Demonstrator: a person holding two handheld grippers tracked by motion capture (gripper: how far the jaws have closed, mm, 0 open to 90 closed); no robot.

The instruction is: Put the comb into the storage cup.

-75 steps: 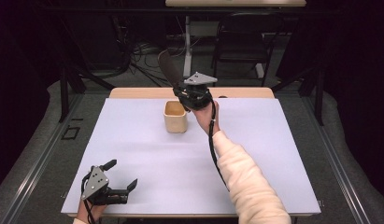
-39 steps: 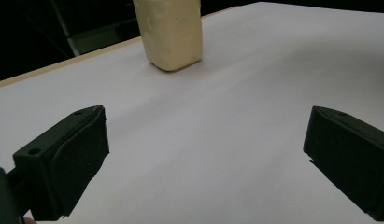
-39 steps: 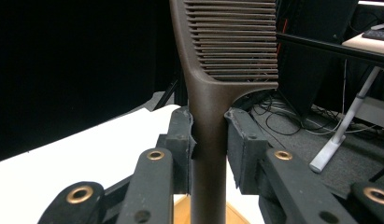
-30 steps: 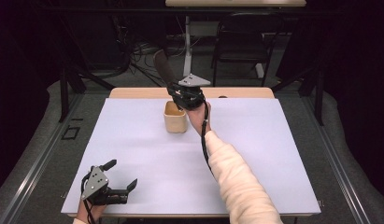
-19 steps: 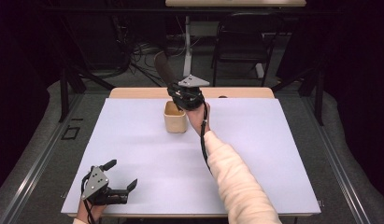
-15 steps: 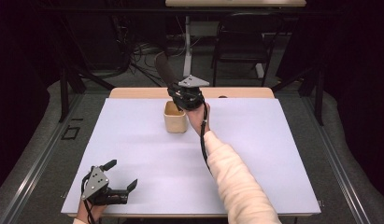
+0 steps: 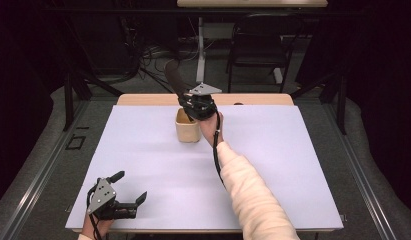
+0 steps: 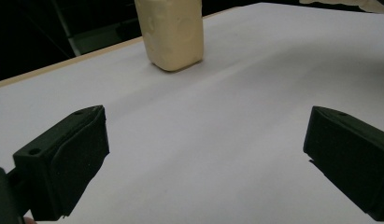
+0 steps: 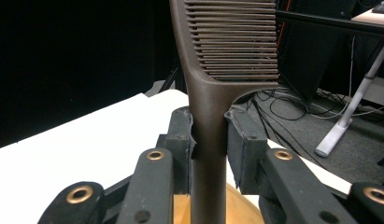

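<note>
The right gripper (image 7: 189, 102) is clenched on the handle of a brown comb (image 9: 213, 93), held over the beige cup (image 7: 187, 128) at the bench's (image 7: 293, 150) far edge. The comb's lower end is cut off, possibly inside the cup. The left gripper (image 7: 129, 189) is released, near the front edge.

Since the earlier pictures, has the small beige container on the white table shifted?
No. The small beige container sits at the same spot, just in front of the table's wooden far edge, as before.
</note>
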